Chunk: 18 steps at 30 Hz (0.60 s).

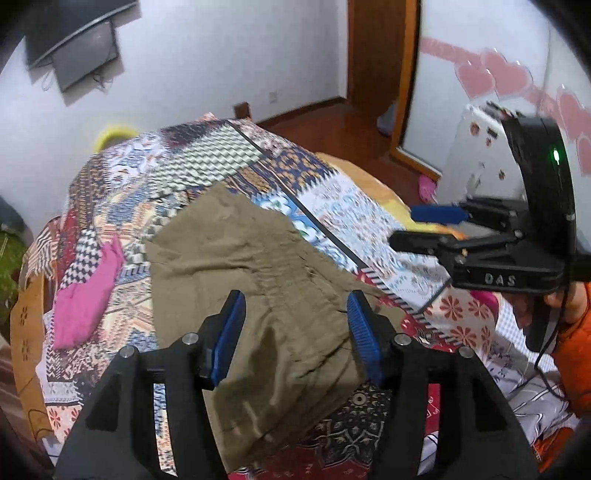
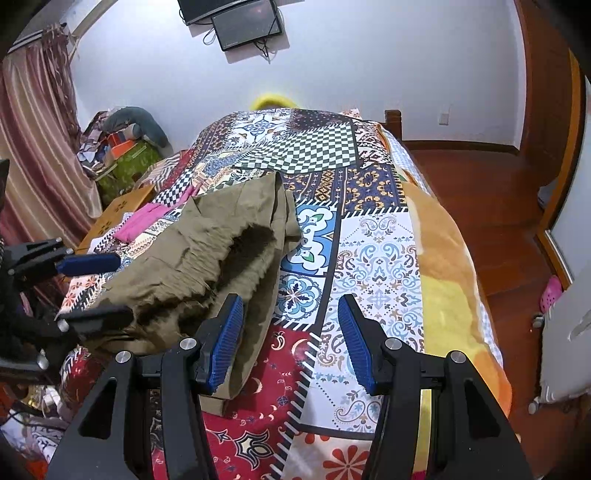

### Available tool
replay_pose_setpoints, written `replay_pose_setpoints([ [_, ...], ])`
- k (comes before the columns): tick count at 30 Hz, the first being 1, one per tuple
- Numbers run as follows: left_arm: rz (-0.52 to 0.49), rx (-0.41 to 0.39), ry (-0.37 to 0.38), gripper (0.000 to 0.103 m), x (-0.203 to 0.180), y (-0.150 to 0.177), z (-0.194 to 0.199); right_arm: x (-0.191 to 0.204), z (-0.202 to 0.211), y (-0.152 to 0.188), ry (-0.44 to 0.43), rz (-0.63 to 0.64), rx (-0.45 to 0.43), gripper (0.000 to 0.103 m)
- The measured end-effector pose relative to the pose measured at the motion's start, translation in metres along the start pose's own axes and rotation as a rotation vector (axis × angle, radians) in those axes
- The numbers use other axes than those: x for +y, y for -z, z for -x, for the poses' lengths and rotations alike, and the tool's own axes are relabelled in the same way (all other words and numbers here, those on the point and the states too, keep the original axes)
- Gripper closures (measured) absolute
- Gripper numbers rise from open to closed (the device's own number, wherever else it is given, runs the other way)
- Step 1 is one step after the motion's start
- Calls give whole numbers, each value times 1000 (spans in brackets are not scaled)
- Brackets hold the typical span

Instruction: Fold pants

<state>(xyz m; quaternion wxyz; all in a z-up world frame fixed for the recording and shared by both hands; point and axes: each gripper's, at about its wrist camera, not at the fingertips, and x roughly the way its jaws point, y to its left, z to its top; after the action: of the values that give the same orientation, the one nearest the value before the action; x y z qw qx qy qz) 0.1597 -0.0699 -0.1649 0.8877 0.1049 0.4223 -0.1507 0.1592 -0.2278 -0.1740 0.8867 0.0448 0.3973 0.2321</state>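
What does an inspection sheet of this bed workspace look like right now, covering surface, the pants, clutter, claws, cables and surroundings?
Surface: patchwork bedspread covers the bed, with an orange and yellow blanket along its right edge.
Job's things: olive pants lie folded over on the bedspread, rumpled, one dark damp-looking patch.
Clutter: pink cloth lies left of the pants; yellow item at the far end, partly hidden.
Claws: left claw open over the pants, pads apart from the cloth; right claw open, gripping nothing, beside the pants' edge.
Cables: black cable hangs from the right claw's handle.
Surroundings: wall screens, striped curtain, wooden floor, pink slipper.
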Motion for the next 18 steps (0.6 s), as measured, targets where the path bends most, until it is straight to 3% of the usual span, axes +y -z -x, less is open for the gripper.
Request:
replay_pose_setpoints([
  [3, 27, 9, -22, 42, 15, 3, -2, 5, 2, -3, -10, 7, -7, 53],
  [5, 56, 62, -21, 42, 26, 11, -15, 11, 2, -5, -26, 14, -11, 53],
  [9, 129, 148, 71, 42, 34, 29, -38, 27, -1, -9, -54, 45, -12, 53],
  [15, 140, 121, 71, 42, 35, 33, -33, 52, -15, -6, -90, 93, 27, 53],
  [18, 150, 100, 23, 42, 44, 31, -25, 60, -30, 4, -99, 115, 80, 53],
])
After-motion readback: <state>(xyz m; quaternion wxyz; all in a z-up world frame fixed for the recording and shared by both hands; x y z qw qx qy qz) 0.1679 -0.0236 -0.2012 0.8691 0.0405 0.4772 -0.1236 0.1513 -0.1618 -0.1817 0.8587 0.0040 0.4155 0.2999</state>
